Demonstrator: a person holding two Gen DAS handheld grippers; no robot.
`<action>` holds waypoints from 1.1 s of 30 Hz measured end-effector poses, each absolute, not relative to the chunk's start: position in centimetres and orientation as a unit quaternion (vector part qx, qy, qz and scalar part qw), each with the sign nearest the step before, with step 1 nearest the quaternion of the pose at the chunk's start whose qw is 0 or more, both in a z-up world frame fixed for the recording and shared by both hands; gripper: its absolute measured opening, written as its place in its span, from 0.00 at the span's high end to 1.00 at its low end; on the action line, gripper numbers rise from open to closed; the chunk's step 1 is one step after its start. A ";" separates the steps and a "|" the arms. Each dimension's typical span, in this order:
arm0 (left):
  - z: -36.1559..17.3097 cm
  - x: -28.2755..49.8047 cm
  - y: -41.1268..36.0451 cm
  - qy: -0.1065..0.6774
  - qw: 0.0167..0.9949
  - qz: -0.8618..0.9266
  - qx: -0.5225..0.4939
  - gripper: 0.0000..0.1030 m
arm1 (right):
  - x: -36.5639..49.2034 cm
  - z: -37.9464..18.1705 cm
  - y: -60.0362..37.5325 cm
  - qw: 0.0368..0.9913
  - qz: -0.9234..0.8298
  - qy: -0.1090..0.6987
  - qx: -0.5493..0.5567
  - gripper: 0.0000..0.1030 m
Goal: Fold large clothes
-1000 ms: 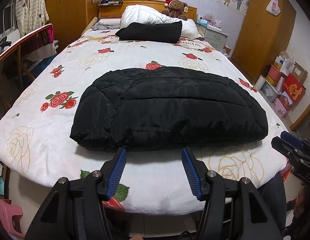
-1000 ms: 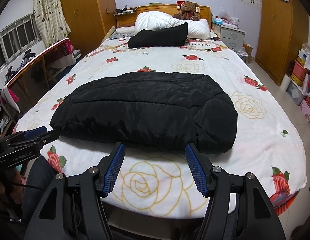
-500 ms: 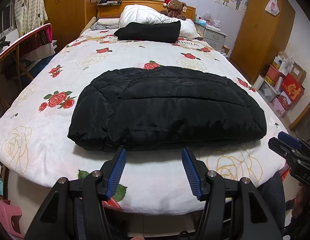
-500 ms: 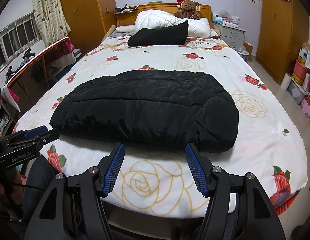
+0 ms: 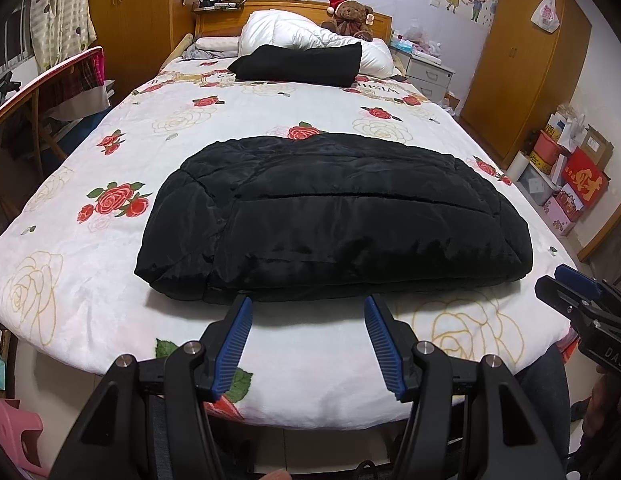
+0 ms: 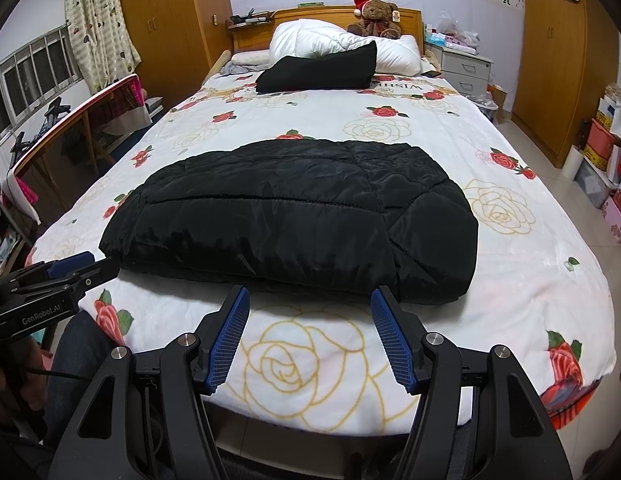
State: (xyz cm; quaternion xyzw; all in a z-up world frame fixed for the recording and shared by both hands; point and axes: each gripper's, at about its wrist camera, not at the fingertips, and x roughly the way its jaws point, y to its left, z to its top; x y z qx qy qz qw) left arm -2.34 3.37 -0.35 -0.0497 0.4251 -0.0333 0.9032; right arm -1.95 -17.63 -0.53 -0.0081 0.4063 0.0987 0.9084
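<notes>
- Your left gripper (image 5: 308,306) has its tongs spread wide with nothing between them, the tips just short of the near edge of the black padded jacket (image 5: 334,220).
- Your right gripper (image 6: 309,298) is the same: wide apart, empty, tips close to the jacket's near edge but not on it.
- The jacket lies across the middle of the bed (image 5: 90,300), already folded into a thick, rounded bundle, its long side facing you.
- The shell looks slick and slightly glossy, quilted with stitched seams; I judge it will slide between ribbed blue pads (image 6: 228,340) if you pinch only the outer layer.
- The stack is puffy and springy. If you lift one edge, expect the layers to spring apart and the fold to open.
- On your right, a quilted flap (image 6: 434,248) shows under the smooth top panel; grabbing there could take only one layer and drag the rest askew.
- The floral blanket under it looks soft and plush. A low pinch could catch blanket along with jacket and pull the bed cover up.
- The near edge of the bed is close to the bundle, so a pull towards you could tip it over the side.
- A second black folded bundle (image 5: 298,64) rests near the pillows, well apart.
</notes>
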 end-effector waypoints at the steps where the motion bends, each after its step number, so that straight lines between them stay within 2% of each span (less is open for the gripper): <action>1: -0.4 -2.4 3.4 0.425 0.903 -0.033 -0.049 0.41 | -1.9 -0.5 -17.6 0.908 0.099 0.406 -0.008 0.38; 33: -0.2 -2.5 2.5 0.424 0.904 -0.035 -0.037 0.41 | -2.0 -0.6 -18.2 0.909 0.096 0.406 -0.008 0.38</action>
